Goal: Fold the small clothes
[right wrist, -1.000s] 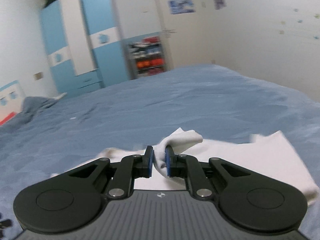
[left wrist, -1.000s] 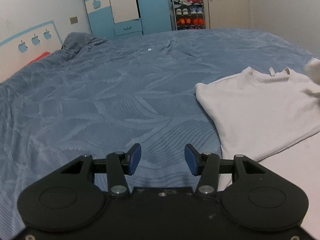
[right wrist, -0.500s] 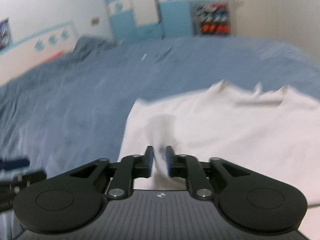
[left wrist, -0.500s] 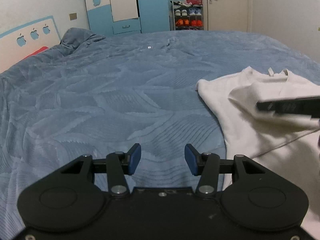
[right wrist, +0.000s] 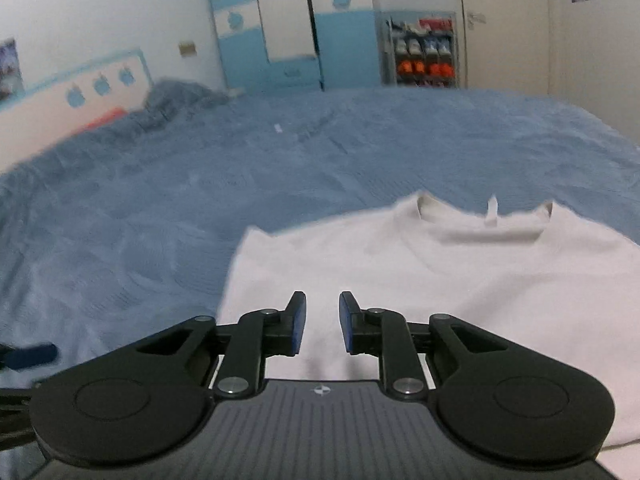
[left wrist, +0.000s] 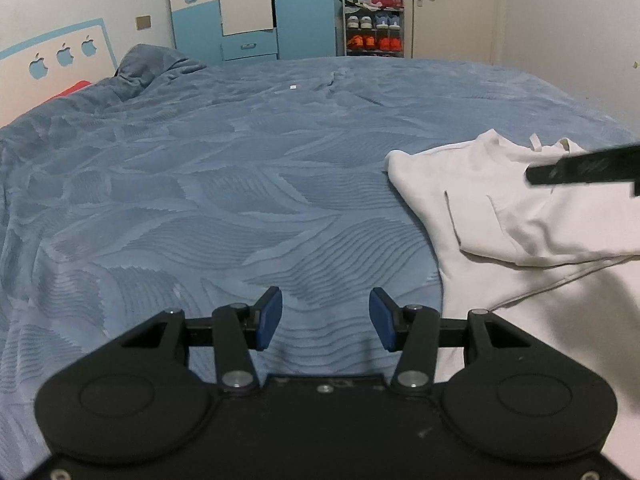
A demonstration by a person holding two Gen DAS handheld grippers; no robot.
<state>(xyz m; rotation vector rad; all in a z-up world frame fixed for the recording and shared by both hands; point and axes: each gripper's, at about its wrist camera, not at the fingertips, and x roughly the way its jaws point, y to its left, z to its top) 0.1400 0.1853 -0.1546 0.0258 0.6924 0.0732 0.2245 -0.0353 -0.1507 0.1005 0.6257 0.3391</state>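
We held our left gripper (left wrist: 325, 318) wide open over bare bedspread (left wrist: 240, 200); our right gripper (right wrist: 322, 327), parted and empty, hovered above the white shirt (right wrist: 440, 272).

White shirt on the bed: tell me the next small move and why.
Probably bring the open left gripper rightward to the white shirt's near left edge. The right gripper is open and empty above the shirt, one sleeve already lies folded across it, and the left side is still unfolded.

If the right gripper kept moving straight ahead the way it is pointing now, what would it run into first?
Most likely the white shirt. The right gripper is open and empty above it, aimed over the cloth toward the collar. Depth is unclear; on a shallow path it might skim past onto the blue bedspread.
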